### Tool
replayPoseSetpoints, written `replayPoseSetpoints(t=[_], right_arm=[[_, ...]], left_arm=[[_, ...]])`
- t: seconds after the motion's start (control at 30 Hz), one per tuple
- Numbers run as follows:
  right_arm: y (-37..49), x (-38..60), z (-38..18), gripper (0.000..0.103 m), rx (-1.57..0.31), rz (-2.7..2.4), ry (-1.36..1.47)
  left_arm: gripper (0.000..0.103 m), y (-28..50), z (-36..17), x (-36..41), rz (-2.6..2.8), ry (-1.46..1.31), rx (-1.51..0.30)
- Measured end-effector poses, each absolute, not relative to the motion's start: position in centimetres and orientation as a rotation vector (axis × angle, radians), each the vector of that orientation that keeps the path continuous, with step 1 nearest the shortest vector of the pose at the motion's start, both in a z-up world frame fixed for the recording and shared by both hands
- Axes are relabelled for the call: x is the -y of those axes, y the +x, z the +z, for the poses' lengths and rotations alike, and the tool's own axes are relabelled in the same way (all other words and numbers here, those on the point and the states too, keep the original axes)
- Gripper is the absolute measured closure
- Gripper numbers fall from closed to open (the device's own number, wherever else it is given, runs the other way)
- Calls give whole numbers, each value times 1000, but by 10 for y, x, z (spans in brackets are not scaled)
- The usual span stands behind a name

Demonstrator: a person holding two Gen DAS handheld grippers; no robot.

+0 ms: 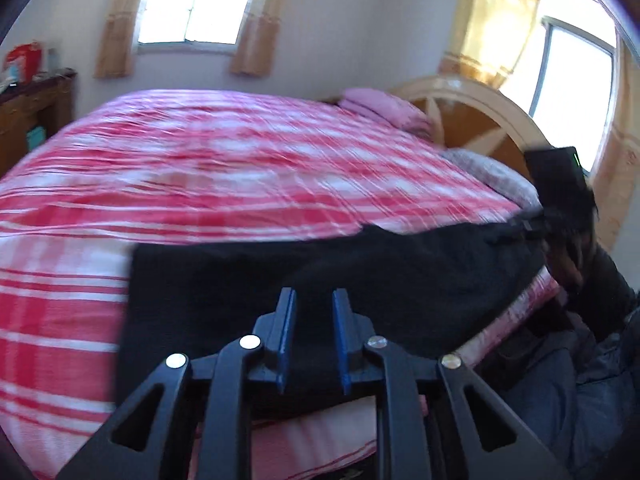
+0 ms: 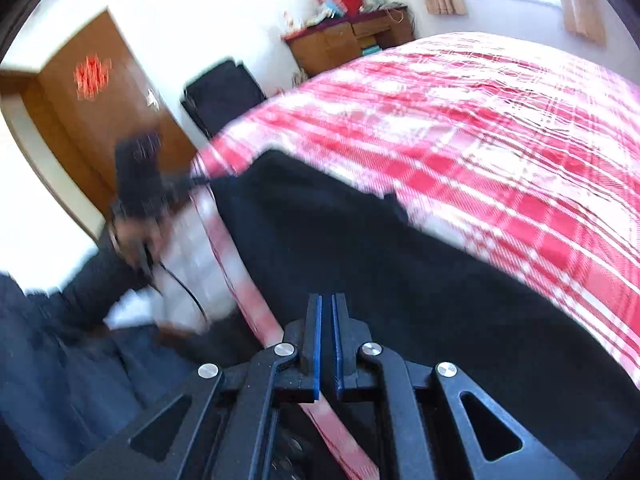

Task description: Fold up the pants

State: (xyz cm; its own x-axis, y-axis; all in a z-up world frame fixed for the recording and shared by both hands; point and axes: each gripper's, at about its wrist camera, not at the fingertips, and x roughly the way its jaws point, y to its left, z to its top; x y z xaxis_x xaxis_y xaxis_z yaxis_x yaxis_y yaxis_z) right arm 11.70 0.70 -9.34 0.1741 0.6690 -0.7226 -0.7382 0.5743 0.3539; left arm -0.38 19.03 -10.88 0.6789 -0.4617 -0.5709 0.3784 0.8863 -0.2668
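Black pants (image 1: 360, 280) lie along the near edge of a bed with a red and white plaid cover (image 1: 224, 168). In the left wrist view my left gripper (image 1: 314, 300) is over the pants, its blue-padded jaws a little apart with black cloth between them. My right gripper (image 1: 524, 226) shows at the far right, at the pants' other end. In the right wrist view my right gripper (image 2: 328, 304) has its jaws nearly together over the pants (image 2: 400, 280) at the bed edge. My left gripper (image 2: 208, 178) is blurred at the pants' far end. The views are motion-blurred.
A curved wooden headboard (image 1: 472, 108) and pink pillows (image 1: 384, 108) stand at the bed's far right. A wooden dresser (image 2: 348, 40) with clutter stands by the wall, near a black chair (image 2: 224, 92) and a brown door (image 2: 100, 100). The person's legs (image 2: 60, 360) are beside the bed.
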Motion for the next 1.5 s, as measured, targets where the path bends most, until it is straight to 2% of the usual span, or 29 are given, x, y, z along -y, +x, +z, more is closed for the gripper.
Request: replayPoseSetpoints(t=[0.2, 0.3, 0.4, 0.67, 0.83, 0.87, 0.9, 0.93, 0.97, 1.03, 1.07, 1.1, 1.13, 1.17, 1.3, 1.33, 1.5], right_arm=[[183, -38, -116, 97, -1098, 920, 75], [213, -50, -133, 97, -1145, 881, 145], [233, -60, -152, 97, -1217, 904, 229], [241, -83, -163, 97, -1283, 908, 234], [238, -77, -163, 96, -1264, 873, 196], [238, -76, -163, 84, -1262, 869, 196], [239, -76, -162, 67, -1259, 862, 190], [239, -76, -161, 27, -1259, 853, 185], [240, -74, -160, 21, -1254, 845, 198], [243, -74, -160, 23, -1253, 833, 200], [245, -74, -161, 28, -1259, 819, 197], [247, -75, -164, 34, -1274, 819, 205], [248, -75, -166, 51, -1289, 823, 213], [249, -76, -168, 61, -1300, 823, 218], [247, -79, -177, 81, -1336, 849, 238], [246, -80, -176, 94, -1332, 842, 234], [242, -79, -153, 97, -1230, 844, 221]], left_arm=[[82, -7, -137, -137, -602, -65, -768], [82, -9, -149, -130, -613, -45, -839], [82, -11, -150, -138, -624, -94, -834], [82, -12, -153, -142, -641, -154, -827], [82, -8, -152, -143, -639, -151, -828], [82, -8, -152, -143, -638, -153, -829], [82, -7, -152, -142, -637, -153, -830], [82, -6, -152, -142, -637, -150, -830], [82, -6, -152, -142, -636, -148, -830], [82, -5, -153, -141, -636, -142, -829], [82, -5, -153, -140, -635, -138, -828], [82, -6, -153, -140, -635, -136, -828], [82, -6, -154, -139, -635, -133, -827], [82, -6, -154, -139, -635, -131, -826], [82, -7, -154, -138, -635, -126, -823], [82, -7, -154, -138, -636, -125, -822], [82, -7, -156, -137, -637, -116, -814]])
